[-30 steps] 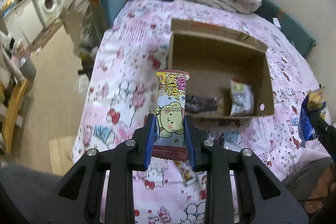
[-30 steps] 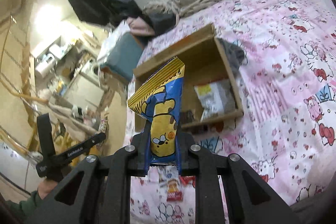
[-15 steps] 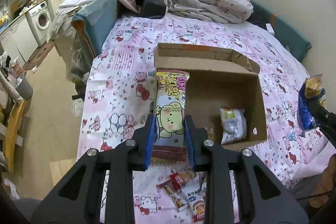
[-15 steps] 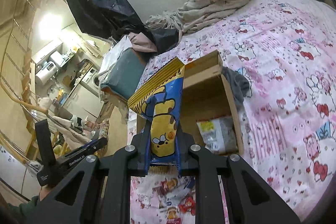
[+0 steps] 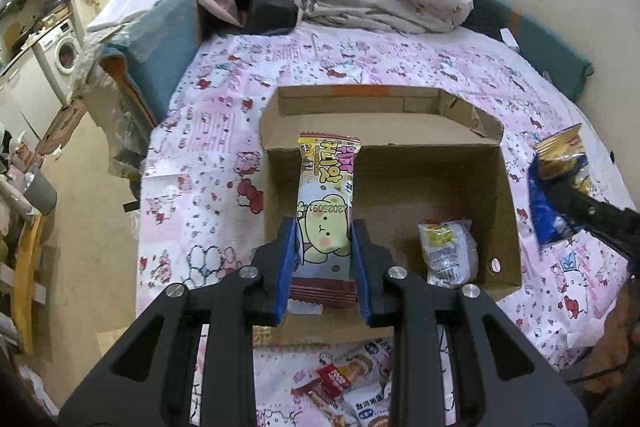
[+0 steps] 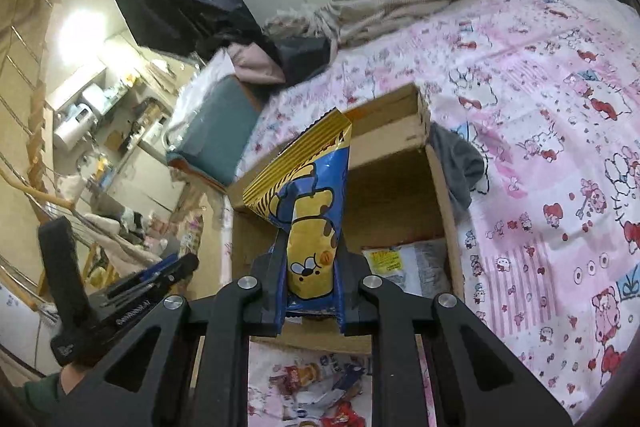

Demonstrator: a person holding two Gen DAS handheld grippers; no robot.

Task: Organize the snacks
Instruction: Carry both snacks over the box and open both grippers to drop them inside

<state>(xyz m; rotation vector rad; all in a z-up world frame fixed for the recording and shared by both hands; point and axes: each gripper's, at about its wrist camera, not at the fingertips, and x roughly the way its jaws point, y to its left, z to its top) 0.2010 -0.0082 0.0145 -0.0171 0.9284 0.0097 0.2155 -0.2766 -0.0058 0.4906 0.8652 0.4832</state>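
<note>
Both hands have pulled back from the box (image 5: pixel 384 155). Left hand-held gripper (image 5: pixel 323 267) squeezes the bear snack (image 5: pixel 326 211), pointing lengthwise over the box's left side. Right hand-held gripper (image 6: pixel 310 283) squeezes the blue bag (image 6: pixel 308 211), just outside the box's right wall.

The loose snack packets (image 5: pixel 352 391) run off the bottom edge; the grey packet (image 6: pixel 408 267) sits half behind the right gripper (image 6: pixel 310 291).

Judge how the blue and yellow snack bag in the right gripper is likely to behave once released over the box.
The blue and yellow snack bag stands upright above the right gripper, so probably light and fairly stiff. Glossy film suggests slipperiness. It would likely drop flat into the cardboard box.
</note>
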